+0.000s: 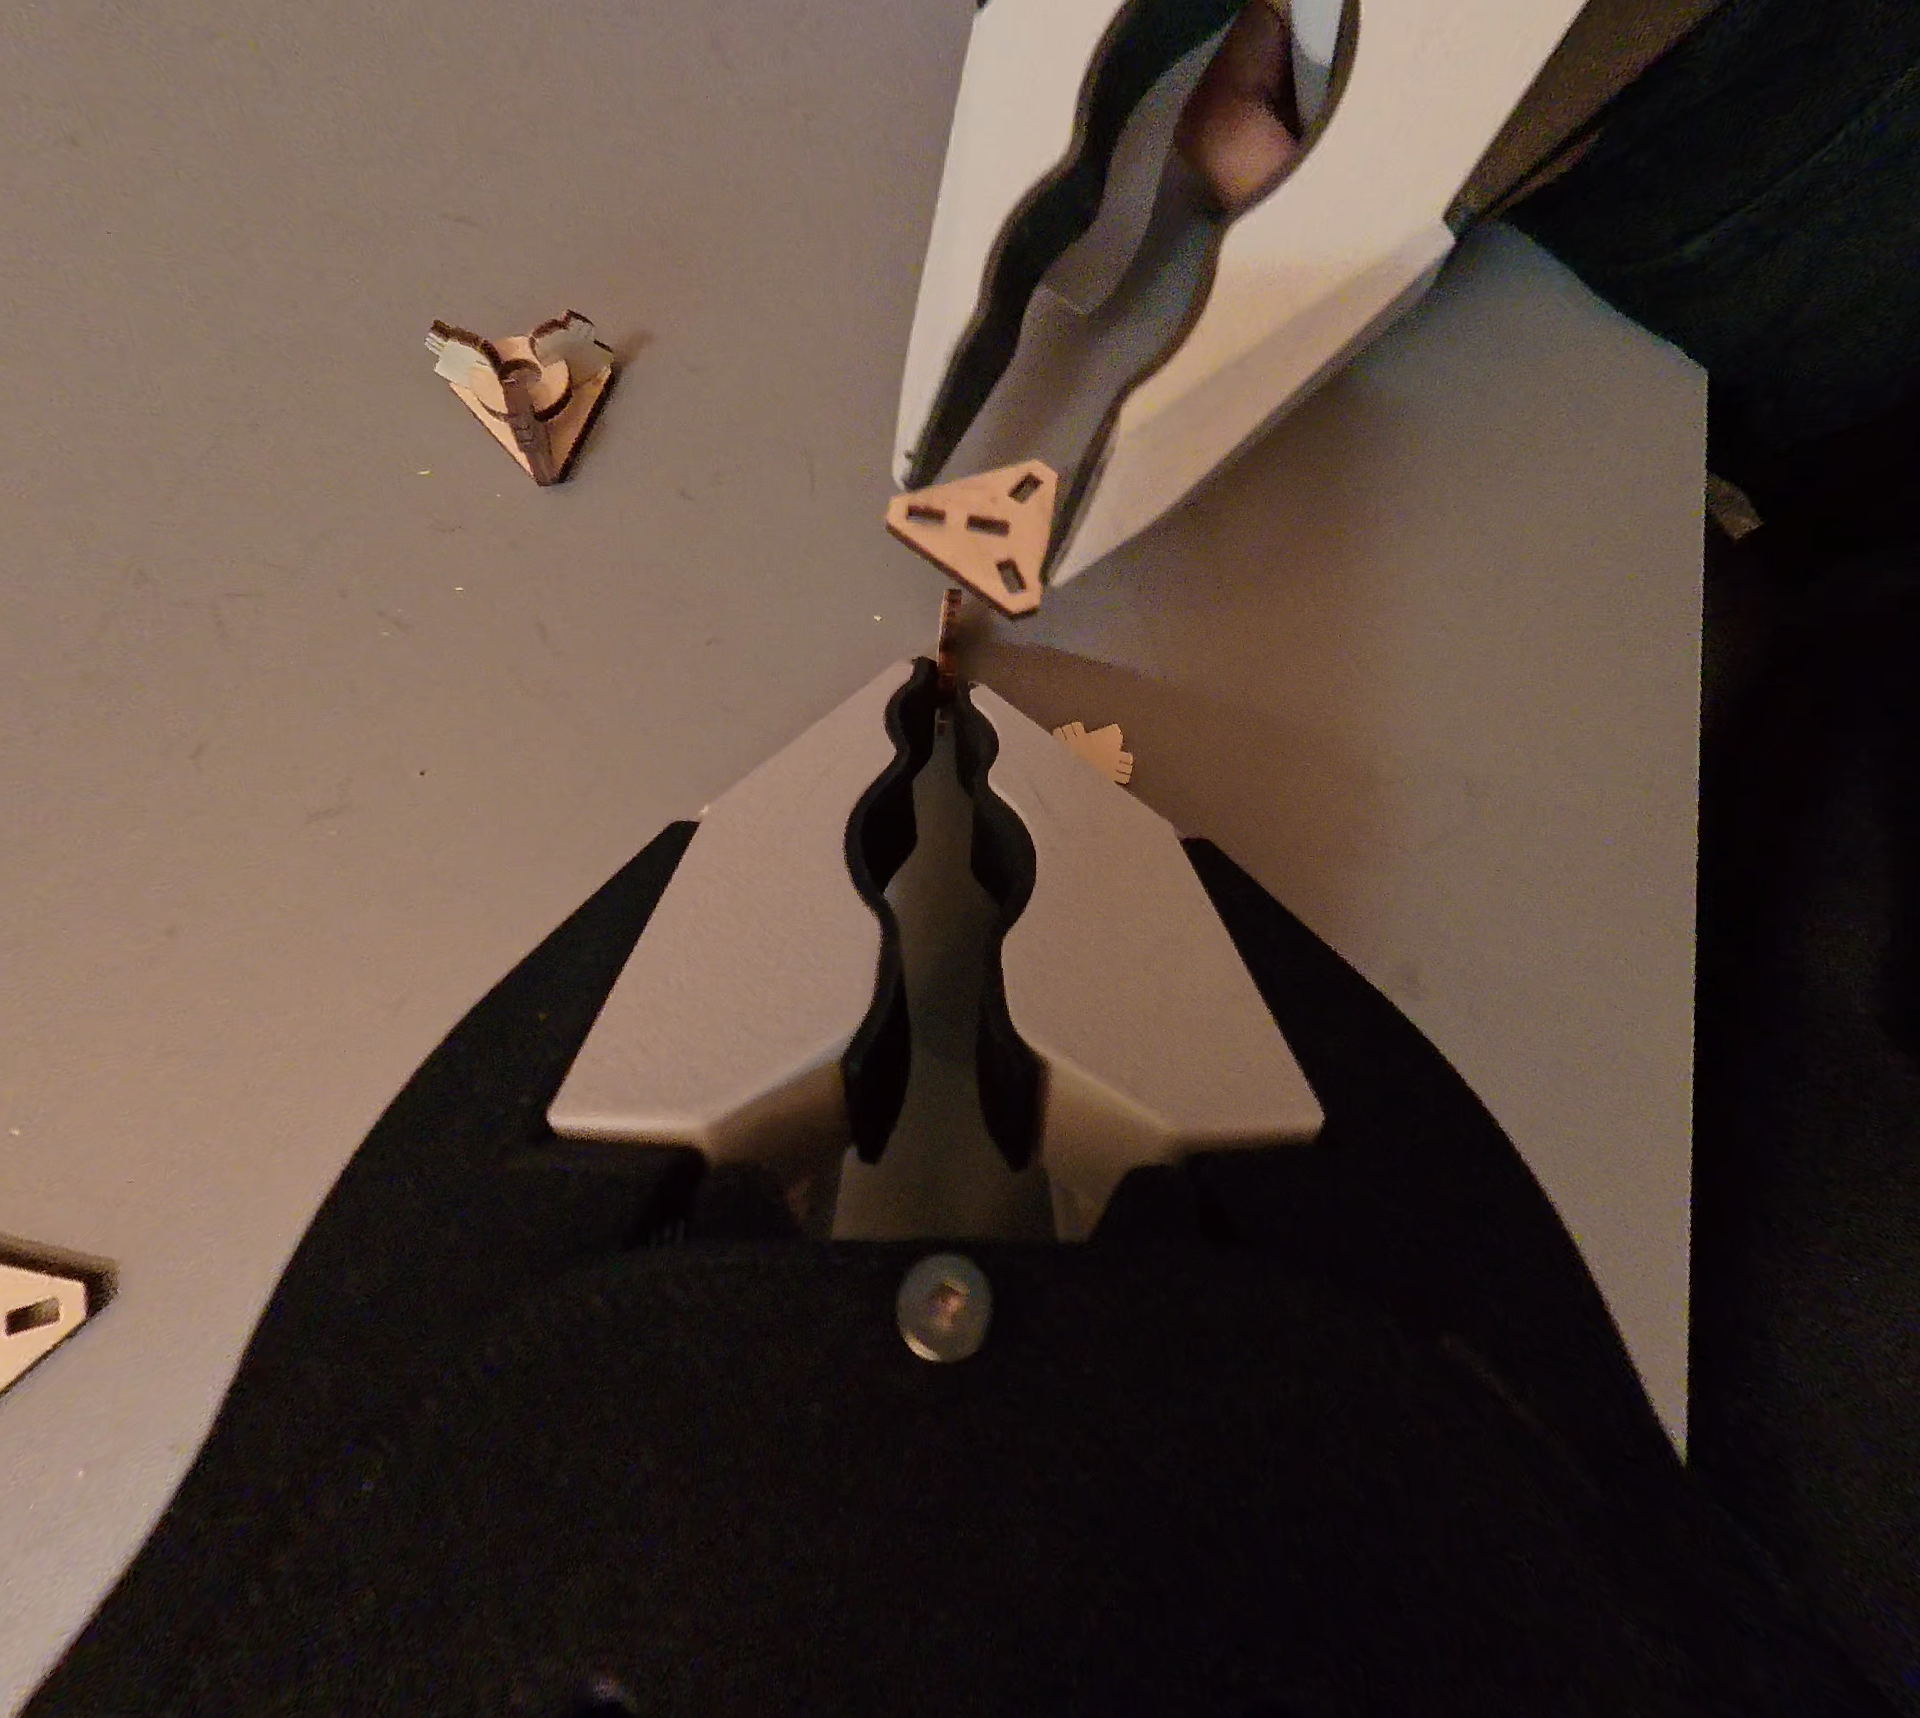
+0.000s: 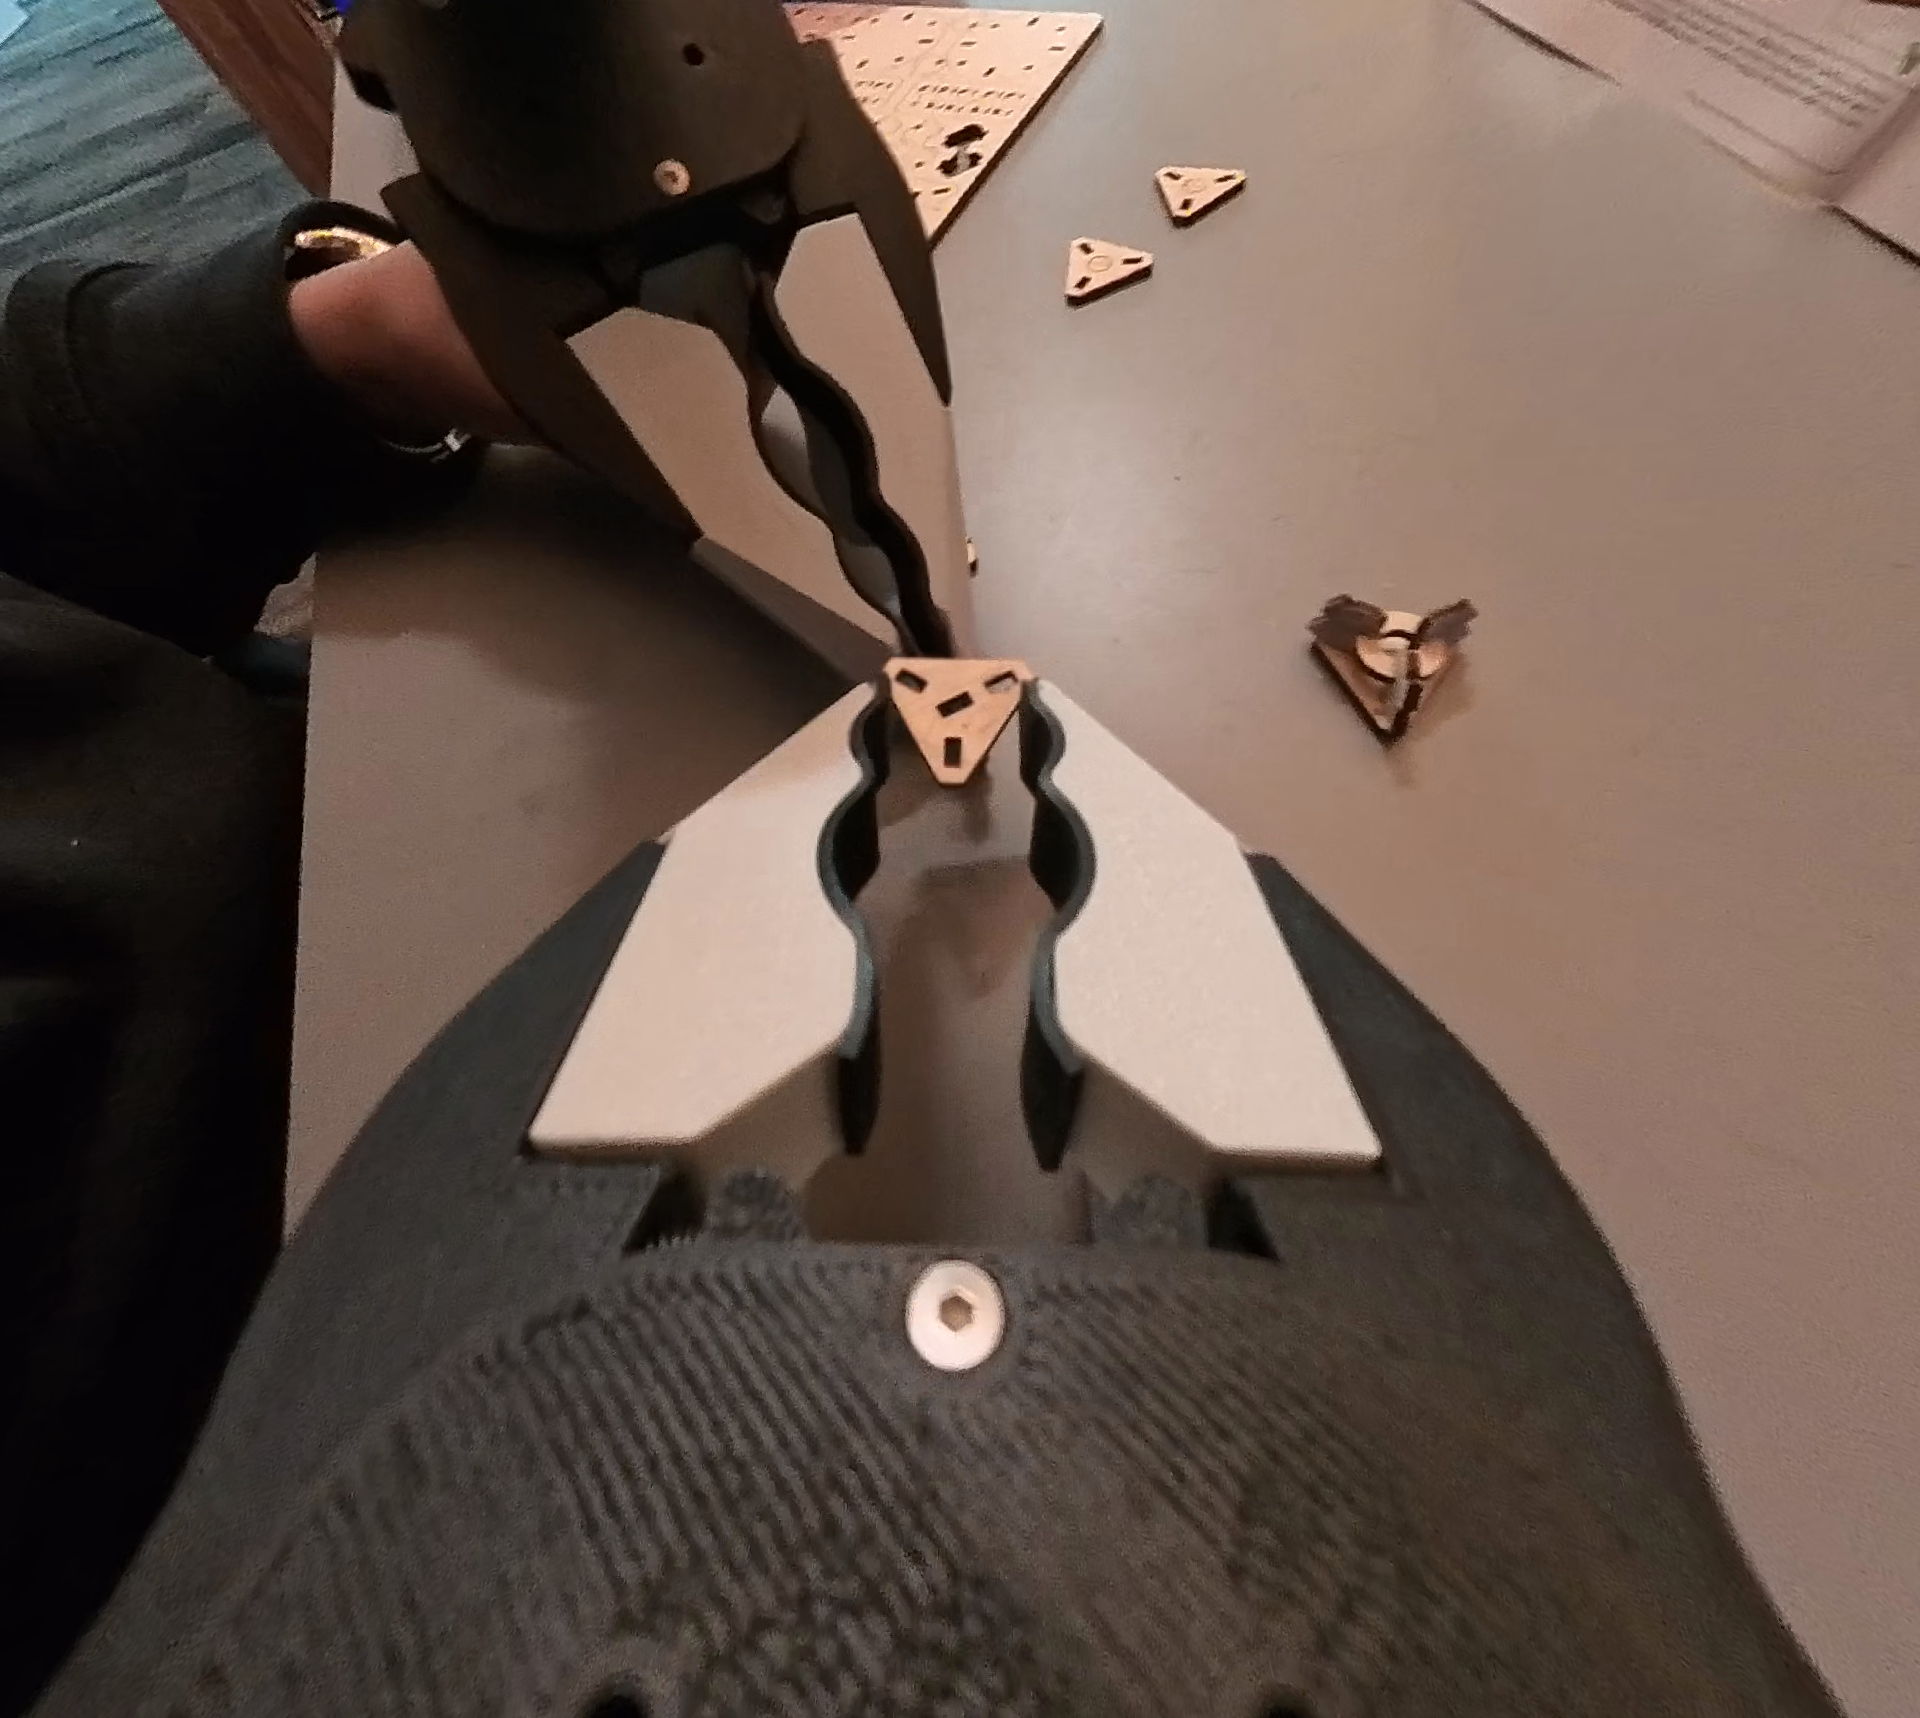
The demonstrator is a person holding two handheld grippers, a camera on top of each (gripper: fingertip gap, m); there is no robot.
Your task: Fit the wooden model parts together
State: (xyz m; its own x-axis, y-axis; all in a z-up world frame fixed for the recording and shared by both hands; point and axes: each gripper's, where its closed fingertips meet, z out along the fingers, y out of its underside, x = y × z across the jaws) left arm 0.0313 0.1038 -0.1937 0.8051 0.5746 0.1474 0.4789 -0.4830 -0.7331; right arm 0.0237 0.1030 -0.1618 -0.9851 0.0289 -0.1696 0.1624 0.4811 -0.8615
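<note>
While tip to tip, both tongs [image 1: 940,676] [image 2: 958,694] grip wood

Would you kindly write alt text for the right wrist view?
The right tool grips a slotted wooden triangle by its corners, meeting the left tool above a grey table. An assembled wooden triangle piece lies to the right.

a grey table [image 2: 1455,837] under warm light, blue-grey carpet [image 2: 94,58] beyond.
</note>
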